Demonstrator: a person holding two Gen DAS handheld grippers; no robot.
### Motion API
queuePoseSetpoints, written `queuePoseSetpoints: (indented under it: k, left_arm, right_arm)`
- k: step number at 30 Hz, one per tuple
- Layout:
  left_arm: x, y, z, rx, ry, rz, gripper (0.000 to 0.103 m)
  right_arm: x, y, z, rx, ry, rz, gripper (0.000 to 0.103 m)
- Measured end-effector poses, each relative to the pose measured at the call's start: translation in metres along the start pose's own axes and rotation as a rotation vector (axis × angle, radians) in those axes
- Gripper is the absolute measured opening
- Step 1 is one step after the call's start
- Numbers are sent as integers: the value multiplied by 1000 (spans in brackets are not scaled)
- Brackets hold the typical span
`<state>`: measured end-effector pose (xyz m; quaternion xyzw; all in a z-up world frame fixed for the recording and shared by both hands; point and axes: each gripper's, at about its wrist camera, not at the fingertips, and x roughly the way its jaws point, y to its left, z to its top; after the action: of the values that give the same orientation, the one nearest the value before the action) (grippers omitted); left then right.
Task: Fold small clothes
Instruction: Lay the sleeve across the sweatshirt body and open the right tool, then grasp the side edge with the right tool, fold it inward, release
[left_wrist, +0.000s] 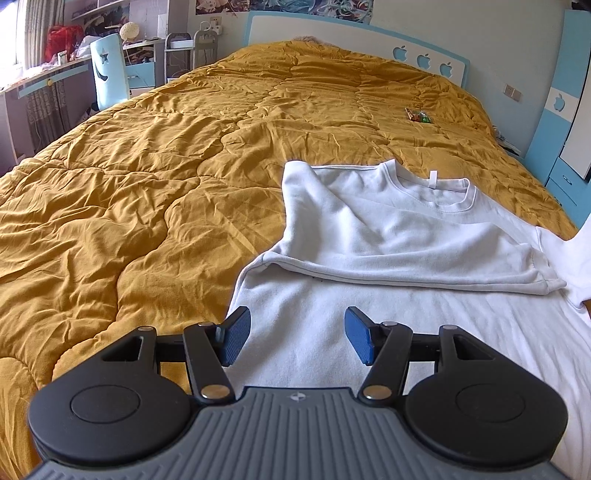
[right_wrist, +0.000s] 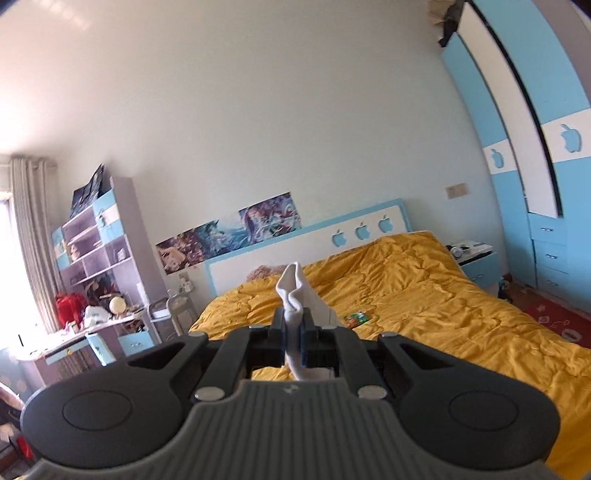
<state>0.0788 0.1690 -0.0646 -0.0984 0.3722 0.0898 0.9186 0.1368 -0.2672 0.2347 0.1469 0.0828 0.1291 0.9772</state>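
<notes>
Left wrist: left gripper spread wide over white shirt, 12 o'clock; right gripper clamps shirt fabric.

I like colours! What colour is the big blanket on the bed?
Mustard yellow blanket, plain and quilted; the left wrist view shows it best.

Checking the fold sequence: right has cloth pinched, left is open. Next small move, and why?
Probably carry the right gripper, shut on white fabric, across the white shirt to lay it down. One side is already folded in, and the open left gripper holds nothing.
</notes>
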Motion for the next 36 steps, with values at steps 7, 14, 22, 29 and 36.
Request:
queuePoseSetpoints:
  k: [7, 14, 22, 29, 36]
  left_arm:
    - [-12, 23, 0, -6, -25, 49, 69]
    - [-12, 50, -3, -54, 4, 101, 69]
    - [-2, 69, -9, -104, 46, 102, 69]
    - [3, 70, -10, -97, 57, 110, 69]
    - [3, 66, -7, -80, 53, 118, 69]
  right_arm:
    - [85, 89, -89, -82, 164, 97, 2]
    - [157, 156, -198, -197, 354, 147, 2]
    - [181, 205, -312, -352, 524, 174, 2]
    - [190, 214, -371, -328, 736, 216, 20]
    - [148, 192, -352, -244, 745, 359, 36]
